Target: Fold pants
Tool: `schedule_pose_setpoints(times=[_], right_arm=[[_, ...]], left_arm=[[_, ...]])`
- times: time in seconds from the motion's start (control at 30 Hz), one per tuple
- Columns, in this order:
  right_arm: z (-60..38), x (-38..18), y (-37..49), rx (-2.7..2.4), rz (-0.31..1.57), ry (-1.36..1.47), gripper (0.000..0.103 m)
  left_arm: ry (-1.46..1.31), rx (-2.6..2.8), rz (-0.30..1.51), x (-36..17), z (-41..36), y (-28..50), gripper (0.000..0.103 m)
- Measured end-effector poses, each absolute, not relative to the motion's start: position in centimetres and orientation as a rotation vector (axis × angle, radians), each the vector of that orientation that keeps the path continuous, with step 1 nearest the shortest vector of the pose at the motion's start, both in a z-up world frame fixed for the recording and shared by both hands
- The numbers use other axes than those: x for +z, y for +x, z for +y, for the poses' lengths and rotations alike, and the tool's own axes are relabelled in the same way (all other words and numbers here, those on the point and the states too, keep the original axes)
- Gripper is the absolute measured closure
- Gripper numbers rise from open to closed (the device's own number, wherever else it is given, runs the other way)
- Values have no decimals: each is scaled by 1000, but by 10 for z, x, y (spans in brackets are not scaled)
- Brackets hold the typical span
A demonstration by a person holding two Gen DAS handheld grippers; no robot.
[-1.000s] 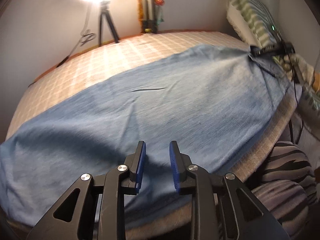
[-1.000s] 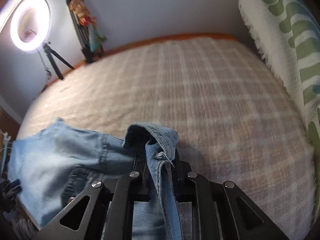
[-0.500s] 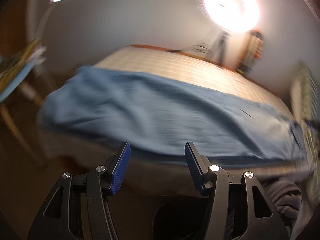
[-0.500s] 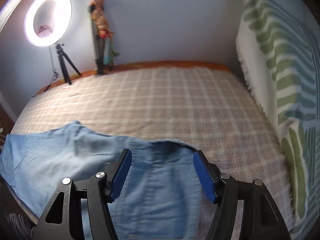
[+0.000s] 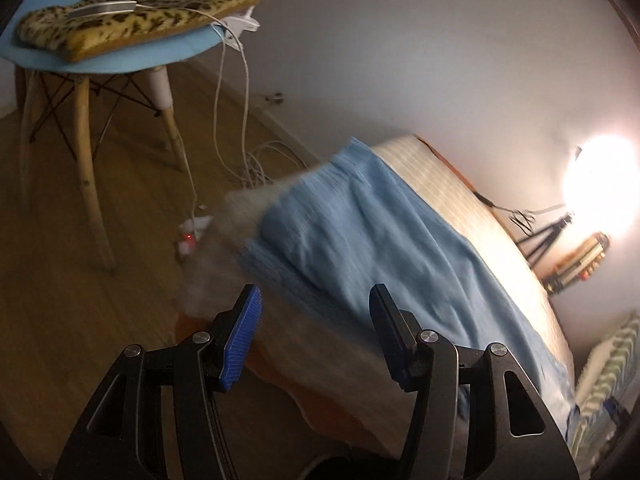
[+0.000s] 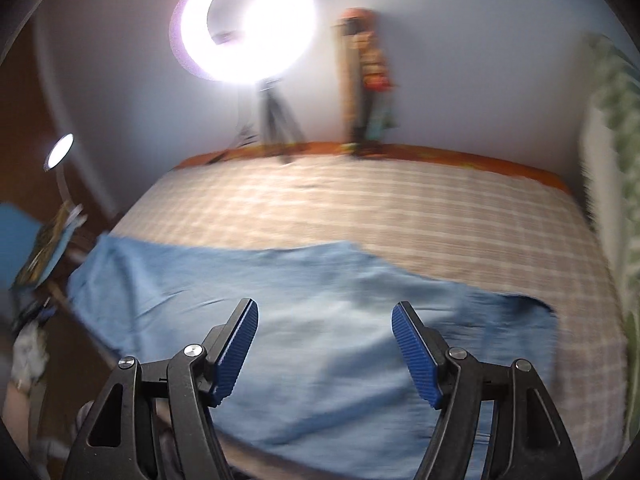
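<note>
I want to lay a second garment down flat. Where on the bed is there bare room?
The checked cover is bare from the far edge of the pants back to the ring light wall, and right to the green-striped throw. The near edge is taken: the pants span it, hanging off the corner by the blue chair.

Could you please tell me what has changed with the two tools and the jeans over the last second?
The right tool has let go of the buttoned waistband it was clamping and drawn up and back; its jaws are opening, with nothing between them. The left tool has opened, rolled, and swung toward the leg end of the light blue denim pants, holding nothing. The pants still lie flat along the near edge of the checked beige bedspread.
</note>
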State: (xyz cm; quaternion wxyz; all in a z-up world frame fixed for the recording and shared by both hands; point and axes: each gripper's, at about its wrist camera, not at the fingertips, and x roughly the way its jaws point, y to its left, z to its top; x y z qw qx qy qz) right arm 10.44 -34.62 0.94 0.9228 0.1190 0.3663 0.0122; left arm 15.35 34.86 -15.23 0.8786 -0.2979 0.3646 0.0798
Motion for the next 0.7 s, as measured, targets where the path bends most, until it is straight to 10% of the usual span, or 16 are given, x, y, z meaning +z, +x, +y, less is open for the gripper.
schedule_pose_setpoints(times=[0.7], right_arm=[[-41, 23, 201, 736, 870, -181, 33]], left_arm=[[-505, 266, 856, -182, 375, 206, 47]])
